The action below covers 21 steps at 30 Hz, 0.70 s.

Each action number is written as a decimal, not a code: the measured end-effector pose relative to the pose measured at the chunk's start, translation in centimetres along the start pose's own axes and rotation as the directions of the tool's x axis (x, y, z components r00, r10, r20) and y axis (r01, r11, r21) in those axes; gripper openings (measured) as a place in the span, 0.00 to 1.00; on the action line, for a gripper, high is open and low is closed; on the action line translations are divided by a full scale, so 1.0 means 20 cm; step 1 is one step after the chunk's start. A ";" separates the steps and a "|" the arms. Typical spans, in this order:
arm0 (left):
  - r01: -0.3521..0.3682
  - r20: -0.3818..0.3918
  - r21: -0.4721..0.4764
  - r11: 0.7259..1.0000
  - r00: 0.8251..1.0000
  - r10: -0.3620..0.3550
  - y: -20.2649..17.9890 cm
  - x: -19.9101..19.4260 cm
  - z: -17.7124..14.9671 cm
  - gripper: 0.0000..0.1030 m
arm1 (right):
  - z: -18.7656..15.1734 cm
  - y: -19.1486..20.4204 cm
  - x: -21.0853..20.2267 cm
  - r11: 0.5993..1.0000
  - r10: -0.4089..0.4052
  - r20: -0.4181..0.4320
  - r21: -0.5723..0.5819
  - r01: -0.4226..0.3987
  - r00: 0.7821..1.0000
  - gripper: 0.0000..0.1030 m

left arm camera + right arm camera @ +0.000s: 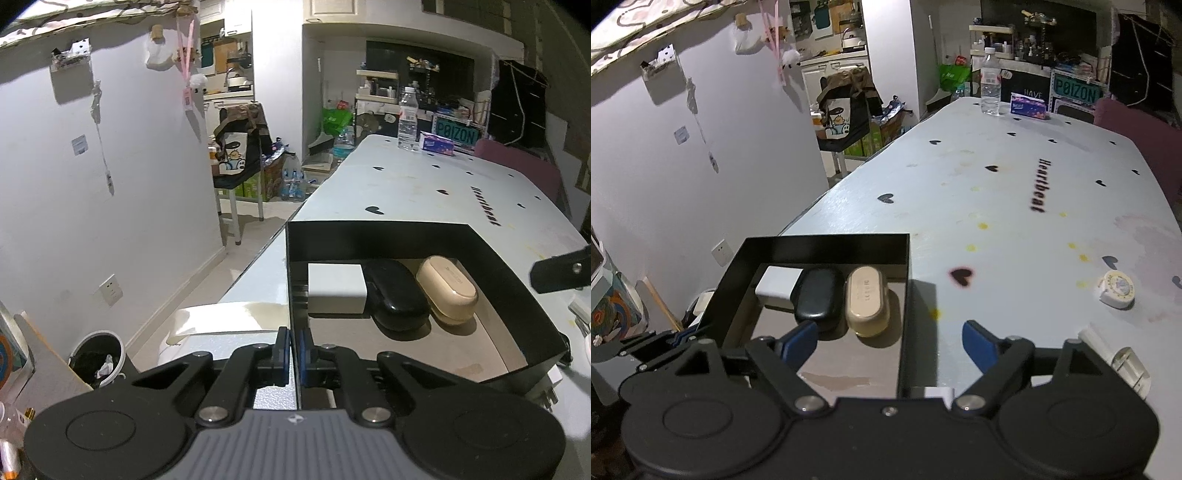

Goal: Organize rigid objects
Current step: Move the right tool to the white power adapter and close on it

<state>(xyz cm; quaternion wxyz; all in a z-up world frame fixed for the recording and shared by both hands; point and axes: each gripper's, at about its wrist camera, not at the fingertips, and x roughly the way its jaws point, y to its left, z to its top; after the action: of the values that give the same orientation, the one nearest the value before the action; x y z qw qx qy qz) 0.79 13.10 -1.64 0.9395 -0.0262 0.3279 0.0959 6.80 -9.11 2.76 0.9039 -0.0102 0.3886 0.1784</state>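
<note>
table [1015, 221] edge beside black tray [827, 243]

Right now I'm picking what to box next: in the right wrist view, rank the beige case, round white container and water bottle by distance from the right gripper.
1. Beige case, inside the black box, left.
2. Round white container, loose on the table, right.
3. Water bottle, far end.

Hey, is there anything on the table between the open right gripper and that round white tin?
Nothing visible. The right gripper hangs open over the black box's right wall, and only bare table lies between it and the round white tin.
</note>
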 end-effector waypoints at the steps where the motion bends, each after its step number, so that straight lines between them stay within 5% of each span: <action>1: -0.007 0.001 -0.002 1.000 1.000 0.007 -0.01 0.00 0.00 0.04 | 0.00 -0.01 -0.01 1.000 0.001 0.002 0.001 -0.001 1.000 0.84; 16: -0.083 0.030 -0.066 0.994 0.996 0.085 -0.07 -0.01 -0.03 0.02 | -0.06 -0.31 0.01 0.997 0.004 -0.013 0.081 -0.003 1.000 0.76; 21: -0.105 0.033 -0.066 0.992 0.994 0.108 -0.09 -0.02 -0.03 0.03 | -0.13 -0.40 0.07 0.993 0.033 -0.090 0.112 -0.023 0.995 0.54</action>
<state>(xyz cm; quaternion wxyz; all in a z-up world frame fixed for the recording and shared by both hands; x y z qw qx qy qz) 0.54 11.12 -1.91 0.9375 -0.0369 0.3085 0.1568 8.55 -16.61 -1.12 0.8816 0.0372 0.4393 0.1684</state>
